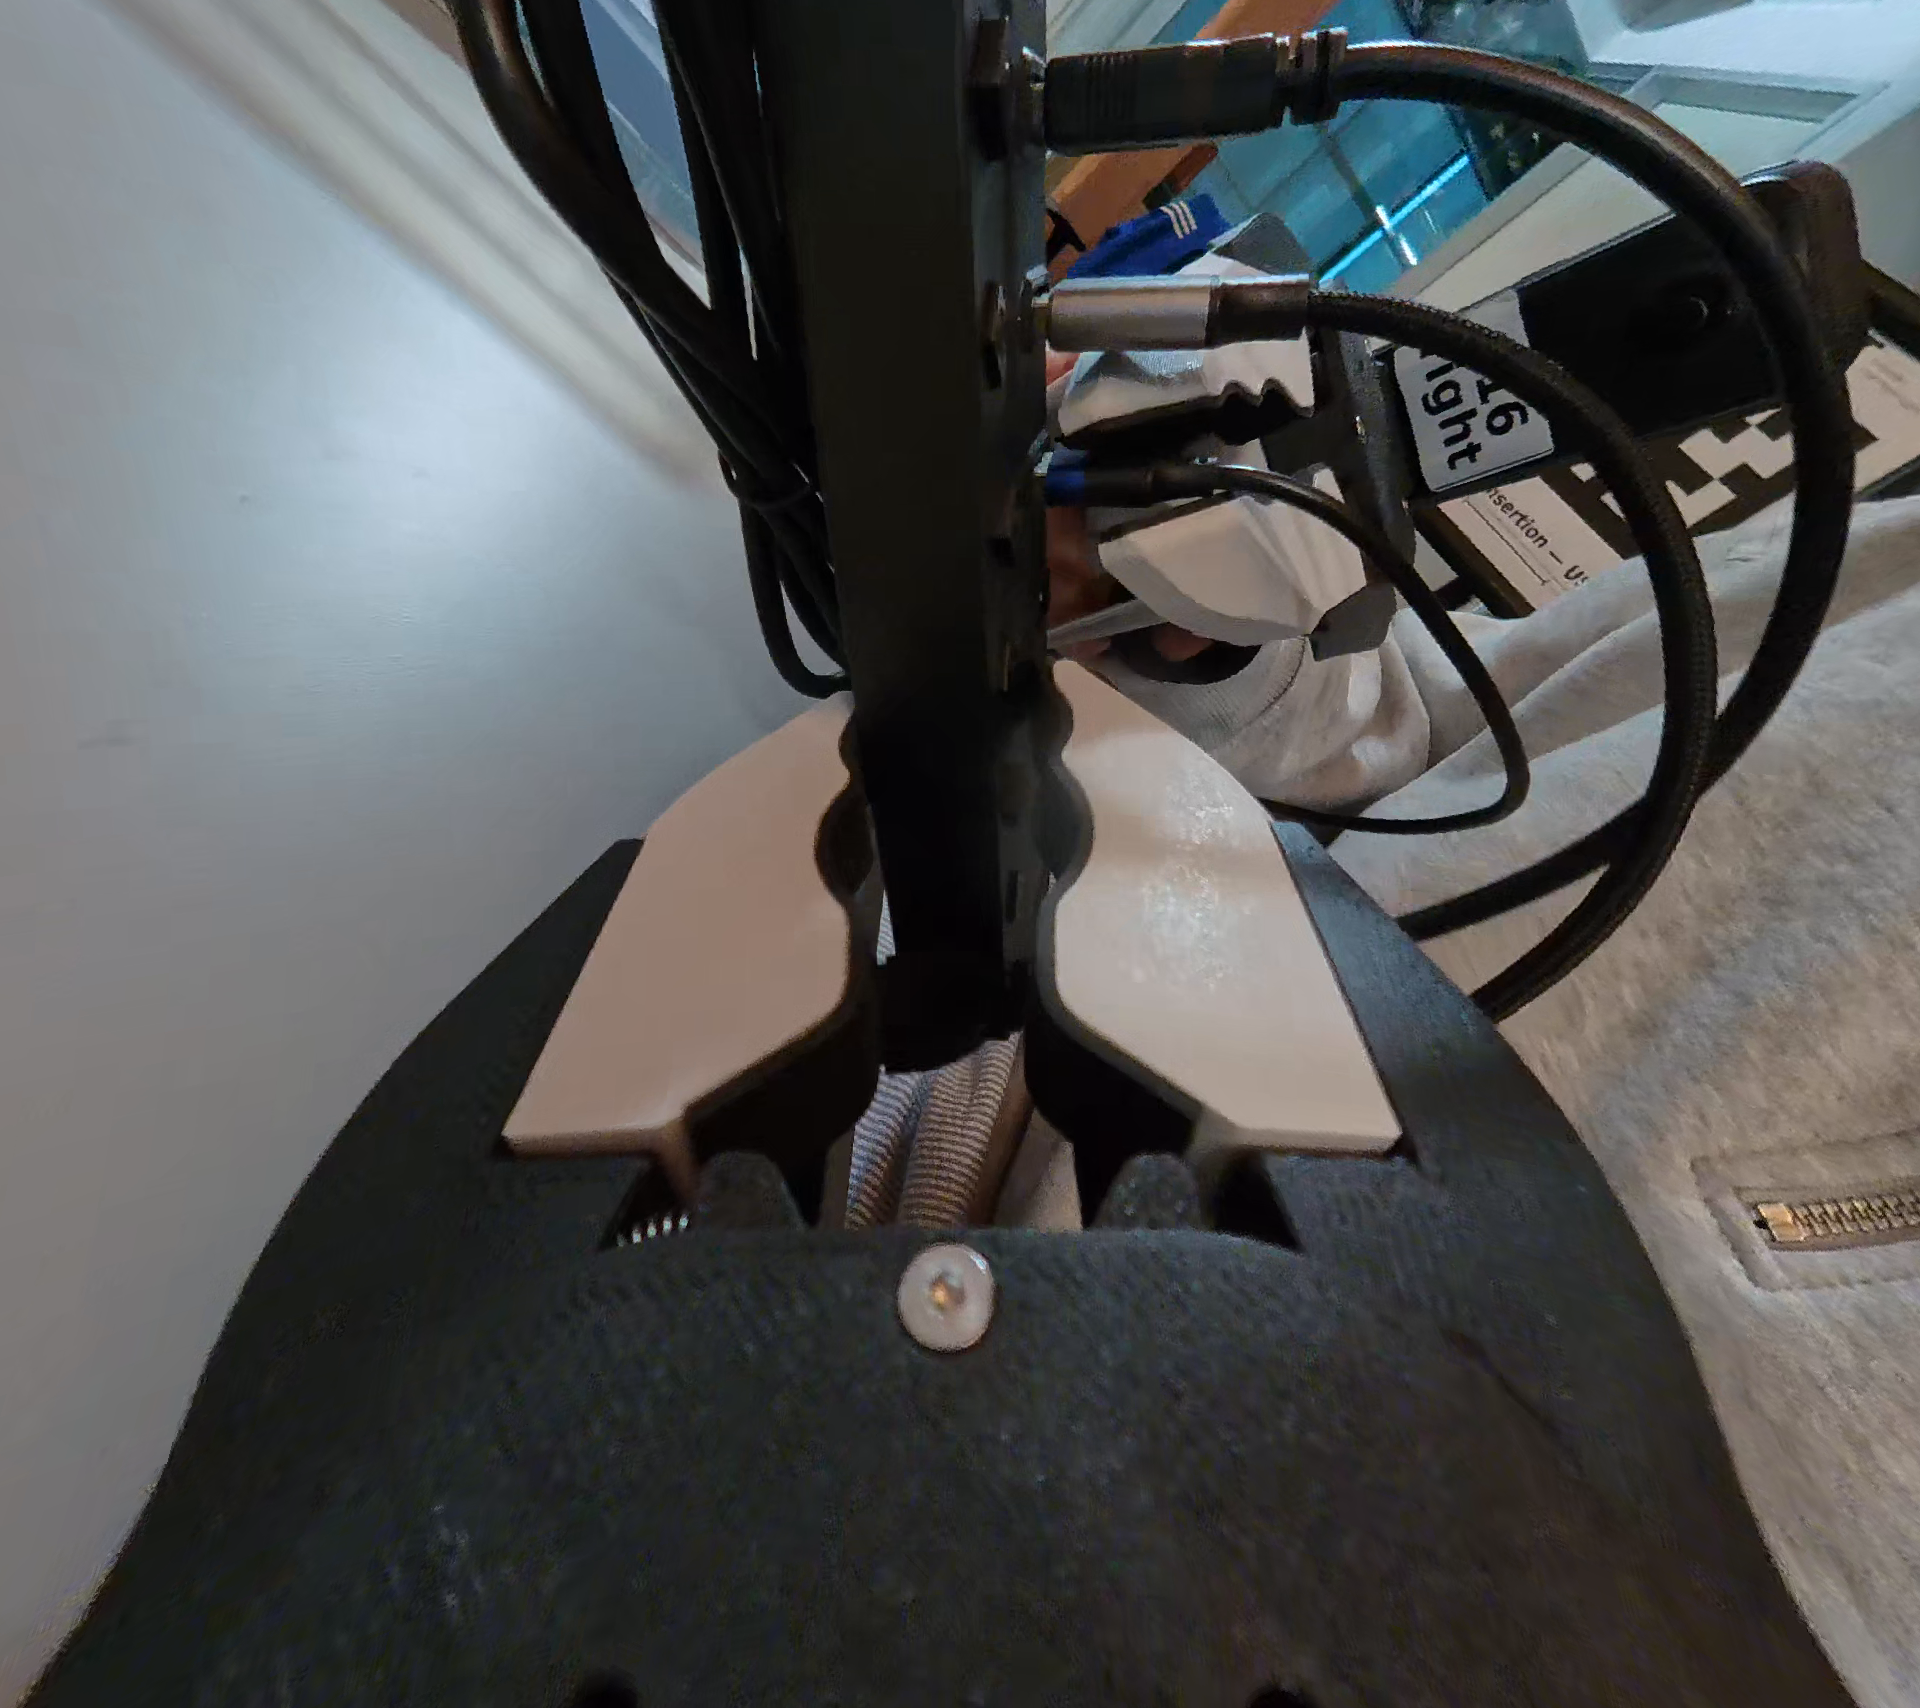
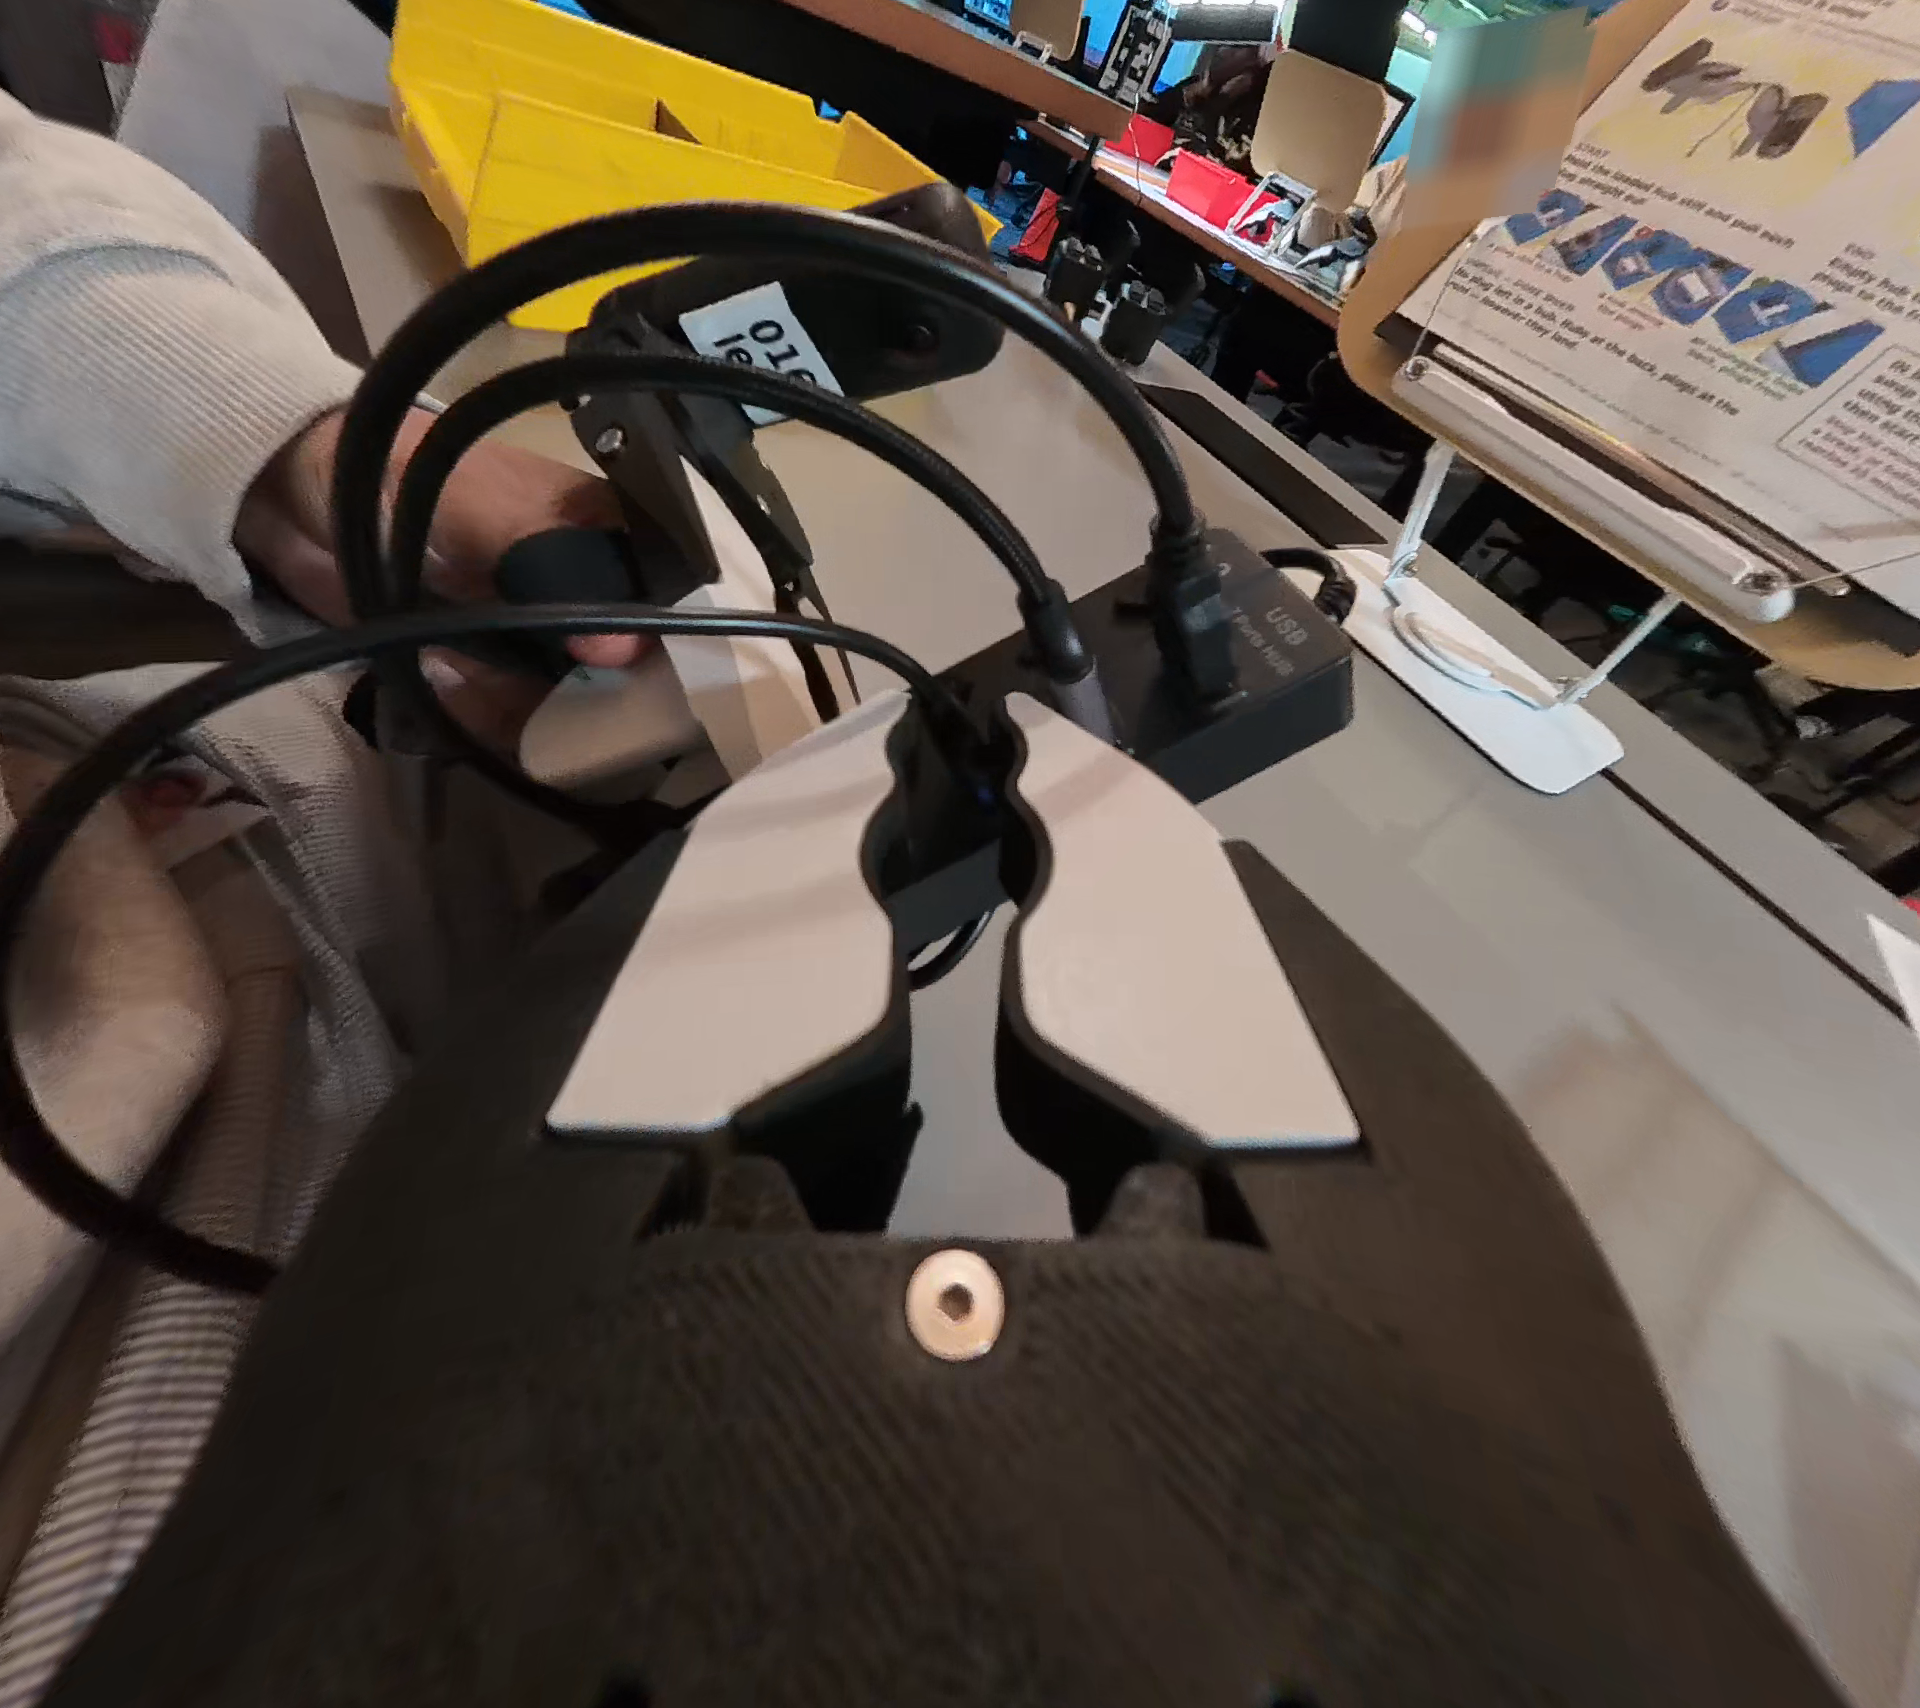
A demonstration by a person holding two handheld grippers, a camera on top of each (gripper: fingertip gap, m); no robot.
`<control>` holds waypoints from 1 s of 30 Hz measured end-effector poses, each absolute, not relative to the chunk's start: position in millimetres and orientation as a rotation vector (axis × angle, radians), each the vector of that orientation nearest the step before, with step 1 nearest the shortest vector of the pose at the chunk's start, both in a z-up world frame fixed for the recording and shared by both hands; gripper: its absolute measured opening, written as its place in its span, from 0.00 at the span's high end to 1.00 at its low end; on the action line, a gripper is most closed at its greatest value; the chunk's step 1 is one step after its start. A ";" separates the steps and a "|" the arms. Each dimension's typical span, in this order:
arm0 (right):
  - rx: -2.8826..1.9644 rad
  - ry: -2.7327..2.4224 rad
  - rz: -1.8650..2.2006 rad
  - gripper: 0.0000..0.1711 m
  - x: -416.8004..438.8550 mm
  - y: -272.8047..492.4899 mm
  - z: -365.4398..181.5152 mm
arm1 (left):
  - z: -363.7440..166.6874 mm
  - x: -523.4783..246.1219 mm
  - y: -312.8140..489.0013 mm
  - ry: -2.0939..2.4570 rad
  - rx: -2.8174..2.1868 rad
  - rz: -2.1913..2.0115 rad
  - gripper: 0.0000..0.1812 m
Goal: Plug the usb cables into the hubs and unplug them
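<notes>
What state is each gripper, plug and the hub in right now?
left gripper: shut on the hub's end.
right gripper: shut on the thin cable's plug.
hub: held on the table, three cables in its ports.
thick black plug: seated.
silver plug: seated.
thin cable's plug: at its port, depth unclear.
yellow bin: open, contents not visible.

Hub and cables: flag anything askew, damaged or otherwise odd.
Nothing looks damaged. The hub is not flat on the table: the left gripper clamps one end and holds it up. Three plugs sit in its ports; the right gripper grips the nearest, thin-cable plug. The cables loop loosely, none kinked.
</notes>
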State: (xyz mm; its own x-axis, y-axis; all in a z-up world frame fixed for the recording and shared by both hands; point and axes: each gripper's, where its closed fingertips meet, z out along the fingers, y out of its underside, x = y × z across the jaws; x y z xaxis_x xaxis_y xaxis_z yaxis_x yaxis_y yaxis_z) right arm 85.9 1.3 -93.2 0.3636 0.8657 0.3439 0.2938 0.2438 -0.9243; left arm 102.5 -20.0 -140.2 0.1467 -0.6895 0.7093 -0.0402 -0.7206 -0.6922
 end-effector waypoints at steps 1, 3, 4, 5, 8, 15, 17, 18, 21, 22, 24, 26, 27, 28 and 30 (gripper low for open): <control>-1.310 -1.194 0.545 0.93 85.7 0.3 -93.3 | -140.0 103.1 -20.6 0.693 -1.901 -1.631 0.83; -1.303 -1.201 0.546 0.93 84.5 -1.7 -92.9 | -138.3 104.9 -21.2 0.681 -1.890 -1.652 0.83; -1.301 -1.203 0.556 0.92 83.5 -3.1 -92.7 | -138.0 106.3 -22.1 0.686 -1.885 -1.648 0.83; -1.301 -1.207 0.571 0.92 82.1 -4.8 -92.8 | -137.9 107.9 -23.1 0.693 -1.883 -1.639 0.82; -1.305 -1.208 0.598 0.92 79.8 -8.4 -92.7 | -136.1 110.3 -23.6 0.678 -1.869 -1.633 0.82; -1.345 -1.130 0.644 0.93 84.6 -3.6 -85.5 | -128.1 110.8 -18.4 0.510 -1.898 -1.719 0.85; -1.303 -1.152 0.575 0.93 84.0 -5.6 -78.6 | -120.8 113.3 -17.5 0.374 -1.896 -1.822 0.86; -1.284 -1.151 0.549 0.93 83.2 -6.9 -76.6 | -119.5 112.9 -17.0 0.377 -1.900 -1.804 0.85; -1.258 -1.120 0.569 0.93 84.3 -10.5 -67.4 | -112.4 111.5 -16.7 0.427 -1.892 -1.724 0.86; -1.258 -1.101 0.594 0.93 85.2 -10.9 -63.8 | -108.8 112.2 -17.1 0.419 -1.880 -1.736 0.85; -1.131 -1.058 0.791 0.95 84.9 -31.5 -38.8 | -112.7 110.7 -11.7 0.372 -1.914 -1.707 0.85; -1.054 -0.929 1.038 0.95 88.8 -57.1 8.6 | -128.6 84.4 16.8 0.101 -1.920 -1.772 0.86; -1.096 -0.962 0.877 0.95 91.0 -46.9 5.5 | -126.9 71.8 23.4 -0.006 -1.884 -1.863 0.85; -1.119 -0.970 0.713 0.95 100.2 -31.7 -1.5 | -120.1 64.9 24.9 0.012 -1.851 -1.852 0.85; -1.162 -0.881 0.690 0.95 123.2 -8.0 -6.3 | -99.5 62.5 24.5 0.180 -1.795 -1.724 0.86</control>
